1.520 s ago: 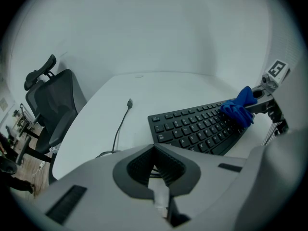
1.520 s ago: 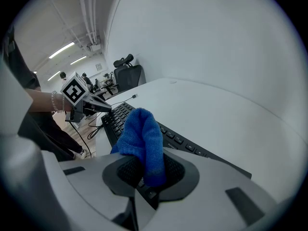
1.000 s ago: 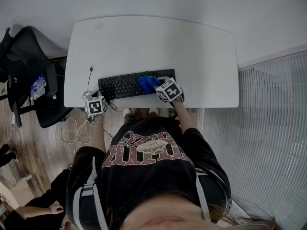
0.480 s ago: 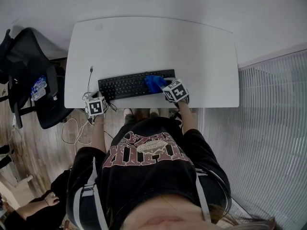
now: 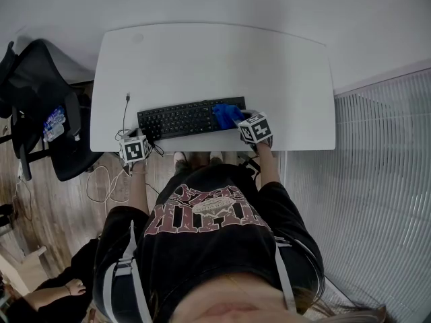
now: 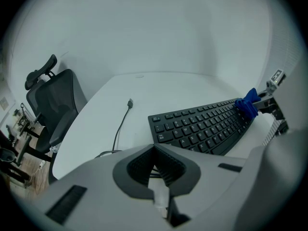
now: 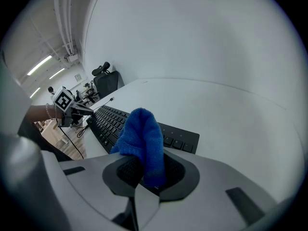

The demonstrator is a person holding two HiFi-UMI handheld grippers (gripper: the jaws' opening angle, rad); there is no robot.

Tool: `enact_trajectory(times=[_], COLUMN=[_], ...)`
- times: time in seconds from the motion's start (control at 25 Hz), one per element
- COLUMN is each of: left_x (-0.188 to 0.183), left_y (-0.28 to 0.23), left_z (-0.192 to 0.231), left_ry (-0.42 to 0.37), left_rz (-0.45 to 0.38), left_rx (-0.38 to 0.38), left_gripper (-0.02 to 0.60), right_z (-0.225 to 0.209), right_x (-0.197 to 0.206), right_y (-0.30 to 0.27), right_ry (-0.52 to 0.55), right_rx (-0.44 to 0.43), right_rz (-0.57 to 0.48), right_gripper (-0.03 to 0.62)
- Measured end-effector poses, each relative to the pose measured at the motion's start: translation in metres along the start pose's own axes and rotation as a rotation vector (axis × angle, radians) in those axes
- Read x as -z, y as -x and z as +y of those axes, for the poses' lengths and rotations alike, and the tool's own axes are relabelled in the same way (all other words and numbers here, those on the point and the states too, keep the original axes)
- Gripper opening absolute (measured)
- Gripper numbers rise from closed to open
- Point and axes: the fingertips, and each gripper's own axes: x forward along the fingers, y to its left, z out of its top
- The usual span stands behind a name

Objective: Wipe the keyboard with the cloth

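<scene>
A black keyboard (image 5: 182,118) lies near the front edge of the white desk (image 5: 202,66). My right gripper (image 5: 244,120) is shut on a blue cloth (image 5: 227,115) that rests on the keyboard's right end. The right gripper view shows the cloth (image 7: 142,141) bunched up between the jaws over the keyboard (image 7: 115,124). My left gripper (image 5: 139,138) is shut with nothing in it, at the keyboard's front left corner by the desk edge. From the left gripper view the keyboard (image 6: 202,129) stretches away to the cloth (image 6: 247,107) at its far end.
A thin black cable (image 5: 124,113) runs from the keyboard's left end and over the desk edge. A black office chair (image 5: 40,106) stands left of the desk. A glass wall with blinds (image 5: 377,200) is on the right. A person's hand (image 5: 71,289) shows at lower left.
My right gripper has slid the blue cloth rightward along the keyboard, from its middle-right to its right end. The left gripper has stayed put.
</scene>
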Motion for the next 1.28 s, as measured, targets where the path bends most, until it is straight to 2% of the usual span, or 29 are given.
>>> enact_trajectory(times=[0.36, 1.28], left_x=[-0.001, -0.002], left_y=[-0.001, 0.002], left_z=[0.001, -0.001], left_ry=[0.001, 0.003], left_rz=[0.001, -0.003], left_rx=[0.0, 0.0], left_gripper=[0.035, 0.035], right_z=[-0.018, -0.075], right_x=[0.009, 0.051], right_y=[0.011, 0.054], right_ry=[-0.028, -0.176], right_rx=[0.044, 0.183], right_rz=[-0.004, 0.007], right_gripper=[0.064, 0.064])
